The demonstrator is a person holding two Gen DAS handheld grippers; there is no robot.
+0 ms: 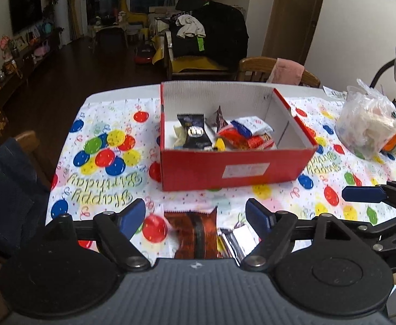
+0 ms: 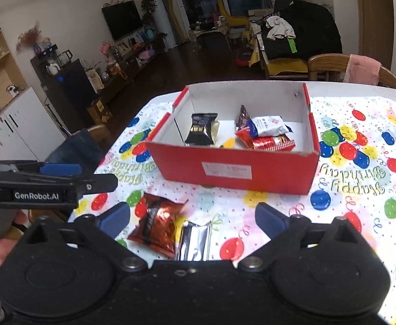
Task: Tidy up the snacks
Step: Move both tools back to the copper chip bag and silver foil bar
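"GenRobot.AI" stands in white letters on the side of the left gripper (image 2: 47, 187), seen in the right wrist view; "DA", cut off at the frame edge, stands on the right gripper (image 1: 382, 197) in the left wrist view; "Happy Birthday" is printed in looping script, upside down to the cameras, on the tablecloth (image 1: 103, 187); the white label (image 2: 226, 170) on the red box (image 2: 233, 168) is too blurred to read; the snack wrappers' print is illegible.
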